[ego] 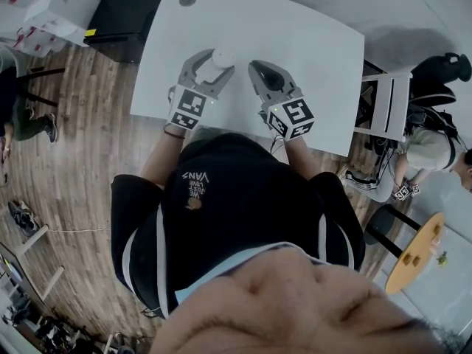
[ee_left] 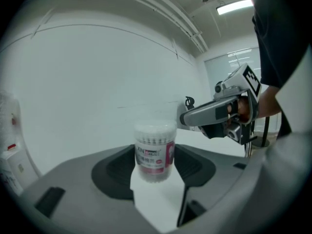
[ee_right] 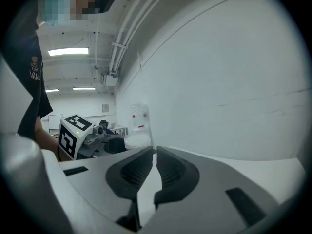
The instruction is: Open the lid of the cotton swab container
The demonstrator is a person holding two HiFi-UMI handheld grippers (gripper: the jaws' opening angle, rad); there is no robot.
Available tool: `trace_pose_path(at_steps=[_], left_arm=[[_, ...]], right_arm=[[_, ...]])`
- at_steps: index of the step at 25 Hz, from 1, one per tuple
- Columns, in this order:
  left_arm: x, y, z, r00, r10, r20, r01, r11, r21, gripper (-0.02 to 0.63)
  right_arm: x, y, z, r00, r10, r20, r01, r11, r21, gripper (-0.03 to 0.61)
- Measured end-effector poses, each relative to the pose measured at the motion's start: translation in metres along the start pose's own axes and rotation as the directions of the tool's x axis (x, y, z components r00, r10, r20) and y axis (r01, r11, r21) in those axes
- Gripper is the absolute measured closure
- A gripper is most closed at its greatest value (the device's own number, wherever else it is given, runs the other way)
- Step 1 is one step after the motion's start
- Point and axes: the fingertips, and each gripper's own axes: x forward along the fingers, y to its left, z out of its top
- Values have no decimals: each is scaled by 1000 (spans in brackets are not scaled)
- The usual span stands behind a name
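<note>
1. Cotton swab container (ee_left: 155,152) is standing upright between the fingers (ee_left: 114,168) of the left gripper (ego: 212,65). It is a clear round tub with a pink-and-white label, and rows of swab tips are showing under its lid (ee_left: 155,129).
2. The left gripper's fingers are spreading wide around the tub. Their dark pads are pressing on its two sides, so the gripper is gripping the container by its body.
3. Seen from the head view, the container (ego: 222,58) is showing as a white round top over the white bench (ego: 317,65), near the middle of the bench.
4. The lid is sitting closed on the container.
5. The right gripper (ee_right: 153,155) is holding its fingers (ee_right: 127,172) together, leaving only a thin slit, and nothing is lying between them.
6. In the left gripper view, the right gripper (ee_left: 184,117) is reaching in from the right at about lid height. In the head view its tip is pointing toward the tub, with a gap showing between them.
7. The marker cubes (ego: 188,108) on both grippers are facing up toward the head camera.
</note>
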Motion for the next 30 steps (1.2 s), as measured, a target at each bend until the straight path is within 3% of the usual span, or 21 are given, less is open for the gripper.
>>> trace_pose_path(at_steps=[3,4,6,15,30], left_arm=[[1,-1,0,1000,-1,-9,1,1000,5,357],[1,-1,0,1000,-3,-11,3,1000,10,357],[1,-1,0,1000,-7,-12,7,1000,19,357],[3,-7,-12,998,-13,-55,15,999,35,357],[9,-15,-17,994,-21,-110,37,988,148,359]], right_arm=[[5,7,6,999,32,12,-32,999,-4,560],[7,10,8,999,44,12,-44,999,-4,531],[11,15,8,998,67,0,-67,998,-7,406],[24,31,0,990,134,-53,-136,990,-29,328],[40,33,-7,984,127,-127,-144,981,-133,305]])
